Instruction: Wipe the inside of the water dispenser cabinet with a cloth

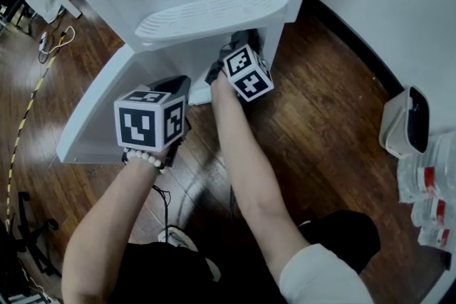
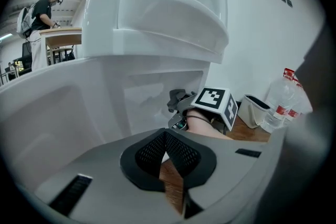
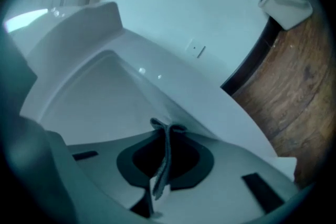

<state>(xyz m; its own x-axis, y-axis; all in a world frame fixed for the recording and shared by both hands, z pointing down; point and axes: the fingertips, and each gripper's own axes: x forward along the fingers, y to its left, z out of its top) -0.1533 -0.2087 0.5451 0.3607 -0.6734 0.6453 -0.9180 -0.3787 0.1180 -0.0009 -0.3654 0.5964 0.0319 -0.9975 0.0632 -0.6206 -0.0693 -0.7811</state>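
Wooden floor [image 1: 320, 117]; outstretched right claw [image 3: 167, 134] tight on cloth [image 3: 163, 165] inside cabinet [image 3: 105, 97], left claw [image 2: 165, 136] closed.

Cabinet opening [image 1: 187, 59] beside open door [image 1: 96, 110]

My head view looks steeply down from above onto the dispenser [image 1: 206, 18] front, both arms and the floor [image 1: 320, 117]. The left gripper view sits low beside the open door [image 2: 47, 134], facing up and across at the right gripper [image 2: 177, 105]. The right gripper view sits close inside the cabinet [image 3: 100, 97]. All three share the dispenser.
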